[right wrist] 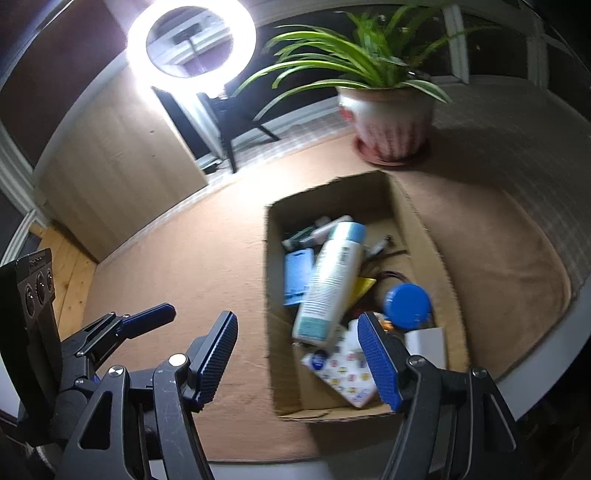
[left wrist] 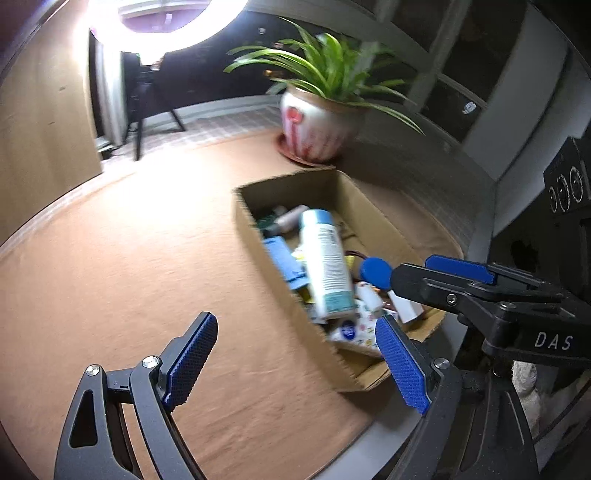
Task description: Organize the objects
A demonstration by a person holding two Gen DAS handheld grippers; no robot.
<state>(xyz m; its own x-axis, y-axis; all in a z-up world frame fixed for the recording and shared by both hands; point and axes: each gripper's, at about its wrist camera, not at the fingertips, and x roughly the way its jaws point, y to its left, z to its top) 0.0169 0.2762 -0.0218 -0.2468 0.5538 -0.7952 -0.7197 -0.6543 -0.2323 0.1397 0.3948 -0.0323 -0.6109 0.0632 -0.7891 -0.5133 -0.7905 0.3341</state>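
Note:
An open cardboard box (left wrist: 255,236) (right wrist: 417,221) sits on the brown table cover. Inside lie a tall white and blue bottle (left wrist: 327,264) (right wrist: 330,280), a blue packet (left wrist: 282,260) (right wrist: 297,275), a blue round lid (left wrist: 375,271) (right wrist: 408,304), a patterned pouch (left wrist: 356,328) (right wrist: 349,374) and other small items. My left gripper (left wrist: 295,363) is open and empty above the table beside the box's near corner. My right gripper (right wrist: 299,356) is open and empty over the box's near left edge. It also shows in the left wrist view (left wrist: 439,275).
A potted plant (left wrist: 319,122) (right wrist: 388,118) stands on a saucer behind the box. A bright ring light (left wrist: 162,26) (right wrist: 190,40) on a tripod stands beyond the table. A wooden cabinet (right wrist: 118,173) stands to the left. The table's curved edge (right wrist: 546,358) runs at the right.

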